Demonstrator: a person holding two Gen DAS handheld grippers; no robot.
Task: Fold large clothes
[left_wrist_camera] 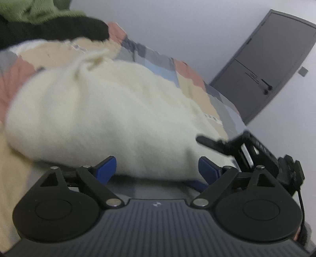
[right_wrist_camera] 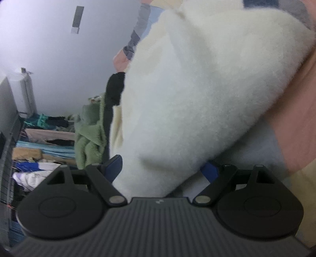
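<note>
A fluffy cream-white garment (left_wrist_camera: 102, 110) lies bunched in a mound on the patchwork bedcover (left_wrist_camera: 189, 77). My left gripper (left_wrist_camera: 158, 170) is low at its near edge. Its blue pads (left_wrist_camera: 106, 168) stand wide apart, clear of the fabric, so it is open. In the right wrist view the same white garment (right_wrist_camera: 197, 89) fills the frame and hangs down between the jaws of my right gripper (right_wrist_camera: 162, 170). That gripper is open too, its blue pads (right_wrist_camera: 113, 168) set wide with the fabric loose between them. The black frame of the right gripper (left_wrist_camera: 256, 154) shows at the garment's right end.
A black garment (left_wrist_camera: 59, 31) and a green one (left_wrist_camera: 29, 9) lie at the bed's far end. A grey door (left_wrist_camera: 266, 65) stands in the white wall beyond. In the right wrist view a rack of folded clothes (right_wrist_camera: 43, 142) stands at left, beside a green garment (right_wrist_camera: 88, 134).
</note>
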